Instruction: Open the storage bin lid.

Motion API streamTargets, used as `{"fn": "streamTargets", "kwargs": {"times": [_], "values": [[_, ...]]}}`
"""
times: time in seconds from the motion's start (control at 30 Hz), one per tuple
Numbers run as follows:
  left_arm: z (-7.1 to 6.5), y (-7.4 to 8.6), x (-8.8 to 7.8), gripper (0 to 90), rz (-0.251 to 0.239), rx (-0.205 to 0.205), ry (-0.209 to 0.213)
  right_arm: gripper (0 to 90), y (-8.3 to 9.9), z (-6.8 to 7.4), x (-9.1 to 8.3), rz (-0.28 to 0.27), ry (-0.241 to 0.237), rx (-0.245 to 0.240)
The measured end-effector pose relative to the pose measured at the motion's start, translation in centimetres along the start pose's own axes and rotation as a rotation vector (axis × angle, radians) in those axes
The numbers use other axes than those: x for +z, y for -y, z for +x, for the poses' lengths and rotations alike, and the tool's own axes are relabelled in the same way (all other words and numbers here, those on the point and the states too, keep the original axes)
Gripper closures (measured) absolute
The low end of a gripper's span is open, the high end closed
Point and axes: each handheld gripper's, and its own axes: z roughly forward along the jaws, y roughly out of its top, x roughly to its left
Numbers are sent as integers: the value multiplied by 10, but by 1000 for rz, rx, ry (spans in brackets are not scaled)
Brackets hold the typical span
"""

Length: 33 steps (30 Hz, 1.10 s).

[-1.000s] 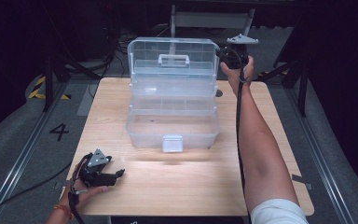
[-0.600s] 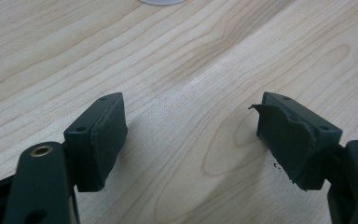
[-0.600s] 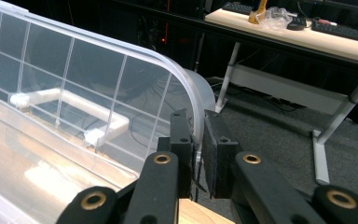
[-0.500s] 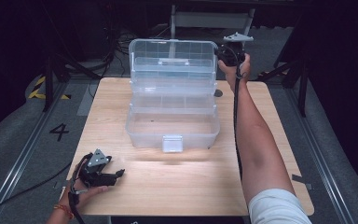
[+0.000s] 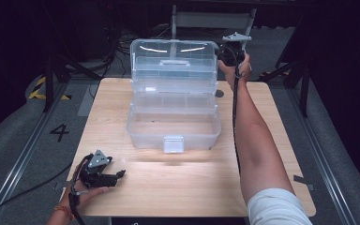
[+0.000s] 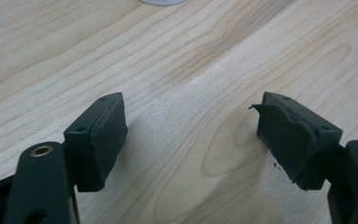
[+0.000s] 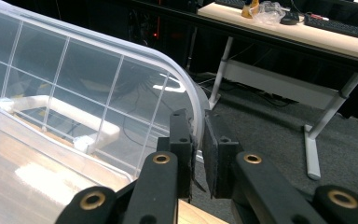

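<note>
Clear tiered plastic organiser box point(image 5: 173, 110) standing open mid-desk point(image 5: 187, 187), lid upright at the back. Right tongs point(image 7: 198, 140) pinched on the lid's rim point(image 7: 193, 109), seen close in the right gripper view. Left tongs point(image 6: 191, 135) wide apart, empty, low over bare wood near the front left corner. Both much as a second ago.

A lab or recording studio, dim and dark-walled. A lit wooden tabletop point(image 5: 272, 140) stands on grey carpet point(image 5: 337, 140) beside floor rails point(image 5: 23, 154). Cables point(image 5: 122, 42) tangle at the upper left.
</note>
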Motion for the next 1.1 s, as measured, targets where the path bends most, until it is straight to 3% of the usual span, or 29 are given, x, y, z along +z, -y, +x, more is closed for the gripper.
{"fn": "streamTargets", "kwargs": {"times": [0.63, 1.1], "values": [[0, 0, 0, 245, 0, -1, 0, 804, 4, 1, 5, 33, 26, 4], [0, 0, 0, 242, 0, 2, -8, 809, 5, 1, 0, 35, 4, -8]]}}
